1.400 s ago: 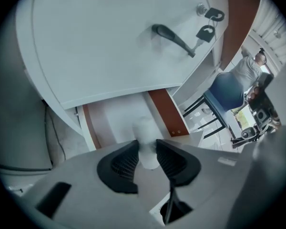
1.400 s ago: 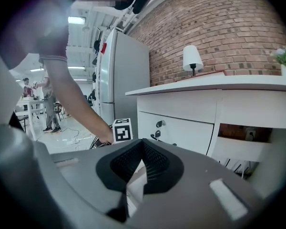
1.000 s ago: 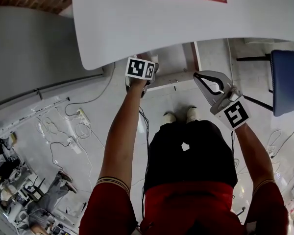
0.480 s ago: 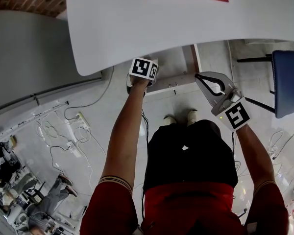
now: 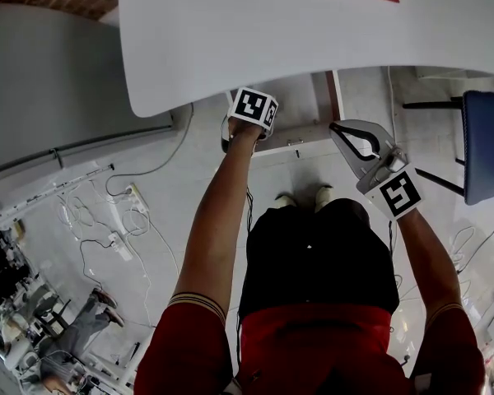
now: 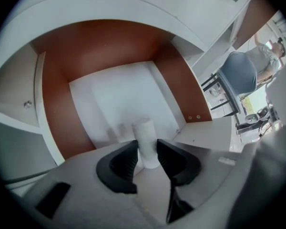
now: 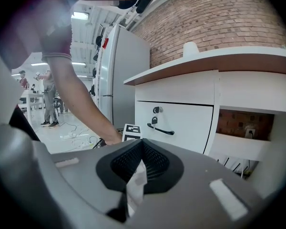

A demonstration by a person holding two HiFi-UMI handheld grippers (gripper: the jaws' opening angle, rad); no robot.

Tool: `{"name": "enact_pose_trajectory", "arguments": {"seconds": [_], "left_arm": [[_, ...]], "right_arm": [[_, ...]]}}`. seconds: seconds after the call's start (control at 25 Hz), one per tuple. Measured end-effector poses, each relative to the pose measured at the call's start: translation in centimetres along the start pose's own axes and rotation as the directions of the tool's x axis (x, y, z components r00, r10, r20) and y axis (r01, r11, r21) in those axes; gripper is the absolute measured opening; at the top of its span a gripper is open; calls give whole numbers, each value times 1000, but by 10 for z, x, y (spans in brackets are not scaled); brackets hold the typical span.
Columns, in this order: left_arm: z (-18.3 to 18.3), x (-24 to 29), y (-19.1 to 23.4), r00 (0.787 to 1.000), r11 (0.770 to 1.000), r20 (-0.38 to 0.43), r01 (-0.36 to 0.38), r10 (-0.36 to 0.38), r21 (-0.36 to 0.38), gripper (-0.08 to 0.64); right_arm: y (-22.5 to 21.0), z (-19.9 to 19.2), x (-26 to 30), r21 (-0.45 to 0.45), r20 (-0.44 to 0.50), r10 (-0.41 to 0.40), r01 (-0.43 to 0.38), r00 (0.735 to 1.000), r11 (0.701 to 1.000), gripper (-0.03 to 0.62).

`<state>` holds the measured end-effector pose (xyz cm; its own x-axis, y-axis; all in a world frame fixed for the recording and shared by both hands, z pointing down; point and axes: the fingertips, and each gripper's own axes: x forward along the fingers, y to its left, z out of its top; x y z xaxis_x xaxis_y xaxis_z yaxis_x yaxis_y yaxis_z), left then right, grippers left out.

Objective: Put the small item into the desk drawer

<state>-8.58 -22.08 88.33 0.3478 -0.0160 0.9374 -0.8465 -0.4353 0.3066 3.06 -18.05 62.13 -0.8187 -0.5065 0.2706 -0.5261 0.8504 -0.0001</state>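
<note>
Left gripper (image 6: 147, 145): jaws opening, with the small white cylinder (image 6: 145, 136) between the pads. Both pads appeared to lie against its sides, so it was not yet let go.

Cylinder pointed into the open drawer (image 6: 55, 104), over the white floor close to the front edge and about midway between the brown side walls. Could not tell whether its far end touched the floor.

Progress, judged: drawer open and item carried inside its walls. Left to do: complete the release, withdraw the gripper, and probably push the drawer shut.

Right gripper (image 7: 142, 149): jaws together, nothing of the task in them. A pale strip showed at the seam below the pads; could not tell whether it belonged to the gripper. It faced a closed drawer front (image 7: 174, 123) with a dark handle, well apart from it.

Pose, head view: left arm (image 5: 222, 212) stretched forward and down, with the gripper's tip hidden under the near edge of the white desk top (image 5: 313, 31). Right arm was bent, its gripper held beside the open drawer and clear of it.
</note>
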Motion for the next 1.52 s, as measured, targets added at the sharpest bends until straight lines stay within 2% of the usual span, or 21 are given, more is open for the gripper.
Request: {"name": "enact_pose_trajectory", "arguments": {"seconds": [0.32, 0.56, 0.64, 0.88, 1.0, 1.08, 1.12, 1.32, 1.52], "left_arm": [[4, -15, 0, 998, 1000, 56, -2, 3, -8, 160], [3, -39, 1, 989, 999, 142, -33, 33, -1, 5], [1, -47, 1, 985, 999, 168, -40, 40, -4, 5], [5, -78, -1, 965, 999, 257, -51, 51, -5, 5], [8, -101, -16, 944, 999, 327, -39, 33, 12, 5], [10, -122, -34, 916, 999, 402, -10, -3, 30, 5], [12, -135, -44, 895, 999, 445, 8, -26, 42, 5], [24, -205, -98, 765, 993, 634, 61, -112, 102, 5], [28, -269, -142, 655, 980, 737, 32, -168, 195, 5]], "right_arm": [[5, 3, -3, 4, -24, 17, -17, 1000, 1000, 12], [15, 13, -3, 21, -25, 24, -23, 999, 1000, 12], [19, 17, -4, 32, -29, 25, -24, 999, 999, 12], [23, 28, -3, 72, -48, 18, -15, 999, 997, 12], [24, 32, -6, 115, -71, 3, 5, 997, 993, 12], [28, 35, -9, 148, -85, -1, 14, 996, 989, 12], [30, 39, -10, 166, -84, 0, 14, 996, 986, 12], [36, 62, -9, 219, -55, 5, 7, 998, 976, 12], [38, 86, -11, 250, -30, -6, 14, 1000, 968, 12]]}}
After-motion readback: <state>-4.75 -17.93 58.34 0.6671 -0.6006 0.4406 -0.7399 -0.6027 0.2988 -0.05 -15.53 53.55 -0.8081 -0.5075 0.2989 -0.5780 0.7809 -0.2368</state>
